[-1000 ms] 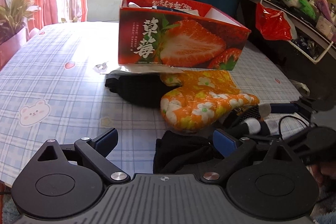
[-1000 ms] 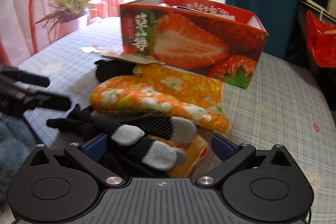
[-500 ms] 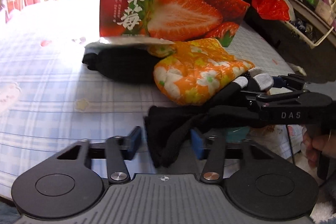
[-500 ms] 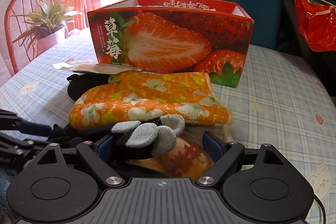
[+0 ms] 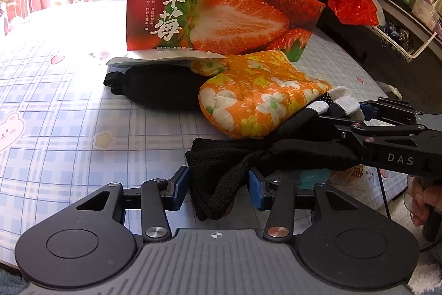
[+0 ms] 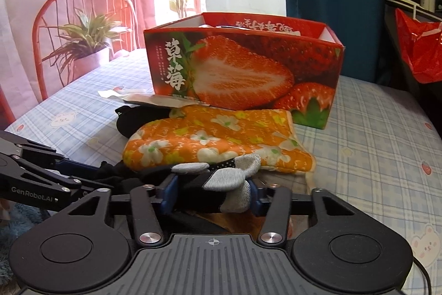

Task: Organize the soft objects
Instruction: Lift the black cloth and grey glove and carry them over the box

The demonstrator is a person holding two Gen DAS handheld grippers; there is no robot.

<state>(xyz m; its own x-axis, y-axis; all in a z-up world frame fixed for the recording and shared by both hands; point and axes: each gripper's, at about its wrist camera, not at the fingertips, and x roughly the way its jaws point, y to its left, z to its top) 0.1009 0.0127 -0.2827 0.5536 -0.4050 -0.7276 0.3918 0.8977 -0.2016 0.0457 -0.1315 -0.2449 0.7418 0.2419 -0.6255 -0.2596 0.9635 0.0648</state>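
1. Since a second ago, both claws have closed in on the black knit glove with grey fingertips (image 5: 221, 176), which then lay loose on the bench and now stretches between them, raised off the surface.
2. Left wrist view: the left claw (image 5: 218, 185) pinches the bunched black cuff between its blue pads (image 5: 181, 185). The right claw (image 5: 348, 112) comes in from the right and grips the glove's finger end, with the grey tips poking past it. Behind the glove, an orange quilted oven mitt with white flowers (image 5: 259, 98) lies on the blue plaid bench (image 5: 69, 123), partly over a black padded pouch (image 5: 163, 87). A red cardboard strawberry box (image 5: 218, 15) stands behind both, with a white paper packet (image 5: 163, 57) at its foot. A red plastic bag (image 5: 352, 4) hangs from a shelf at right.
3. Right wrist view: the right claw (image 6: 211, 194) is clamped on the glove's (image 6: 229, 181) grey-tipped fingers. The left claw (image 6: 83, 170) reaches in from the left, holding the black cuff end. The mitt (image 6: 215, 140) sits just beyond, touching the box (image 6: 243, 68). A red wire chair (image 6: 83, 15) and a potted plant (image 6: 83, 40) stand past the bench (image 6: 381, 123) edge.
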